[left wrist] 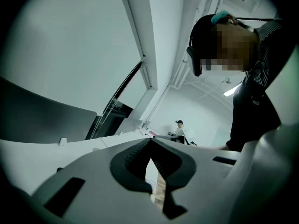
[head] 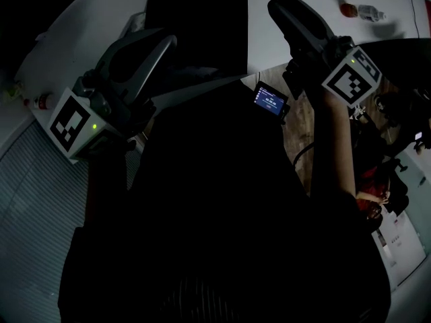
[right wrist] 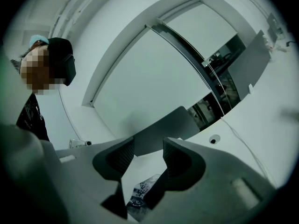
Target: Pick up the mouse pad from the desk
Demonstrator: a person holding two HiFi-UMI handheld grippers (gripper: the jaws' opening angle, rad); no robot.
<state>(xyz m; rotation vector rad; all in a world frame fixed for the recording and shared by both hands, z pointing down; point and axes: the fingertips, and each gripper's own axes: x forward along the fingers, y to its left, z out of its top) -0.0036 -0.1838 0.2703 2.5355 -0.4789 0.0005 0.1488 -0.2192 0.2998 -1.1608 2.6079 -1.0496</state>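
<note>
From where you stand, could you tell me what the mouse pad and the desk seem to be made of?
Mouse pad: probably fabric over rubber, matte black. It lies thin and flat and gives no glare.
Desk: a hard, smooth white top, perhaps laminate or painted board. The colour is even and no grain shows.
The dim picture leaves both open.

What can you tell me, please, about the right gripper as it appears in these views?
The right gripper has a smooth grey shell that looks like plastic, with two dark ribbed pads facing each other. Its jaws stand apart with nothing between them. A cube with black-and-white square markers sits at its rear, where the person's arm meets it. It points away from the person, and its tips show over the white desk.
</note>
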